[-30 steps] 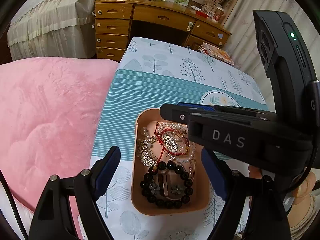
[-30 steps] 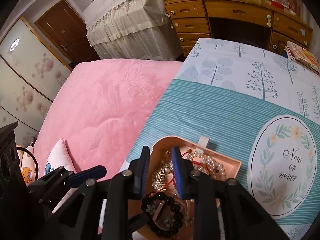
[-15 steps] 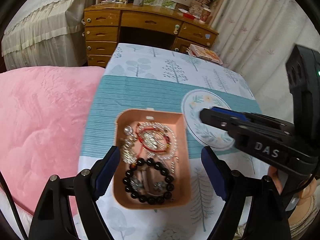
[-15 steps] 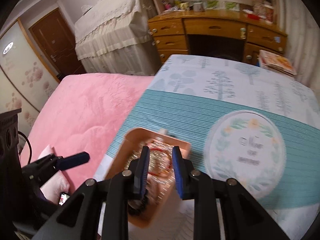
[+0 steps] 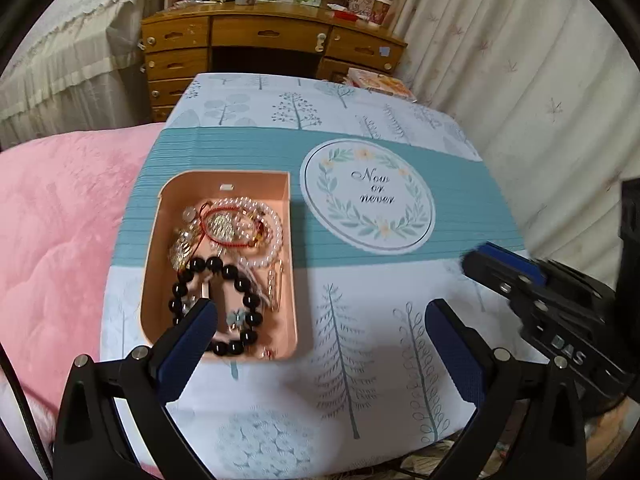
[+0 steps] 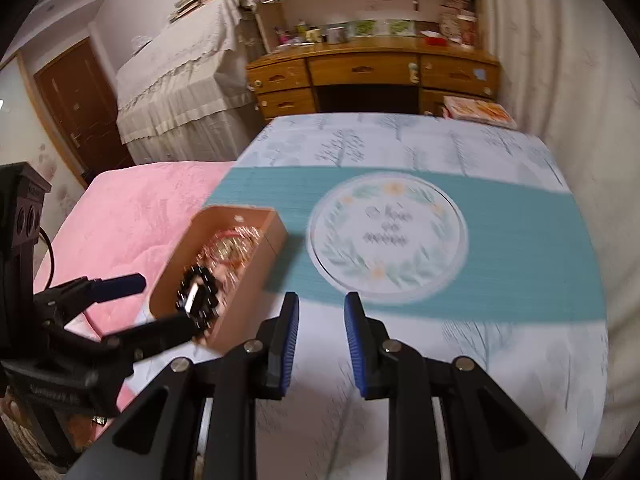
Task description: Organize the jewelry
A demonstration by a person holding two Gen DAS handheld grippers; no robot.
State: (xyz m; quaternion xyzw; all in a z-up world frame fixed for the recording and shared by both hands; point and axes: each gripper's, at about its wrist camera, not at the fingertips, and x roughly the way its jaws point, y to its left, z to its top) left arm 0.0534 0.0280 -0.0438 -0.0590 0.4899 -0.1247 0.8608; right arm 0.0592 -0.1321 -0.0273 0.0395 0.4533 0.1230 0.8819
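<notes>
Ahead-left of the narrowly parted, empty right tool point(image 6: 321, 334), the tray point(image 6: 256, 266) needs a gentle single-piece pinch; left tool point(image 5: 320, 336) is spread wide.

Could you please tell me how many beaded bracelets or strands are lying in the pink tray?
2: a black bead bracelet at the tray's near end, and a white pearl strand at its far end, tangled with a red cord. More may be hidden in the pile.

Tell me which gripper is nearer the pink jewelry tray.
Left. The left gripper has one finger over the pink jewelry tray's near end; the right gripper hovers above the tablecloth beside it.
</notes>
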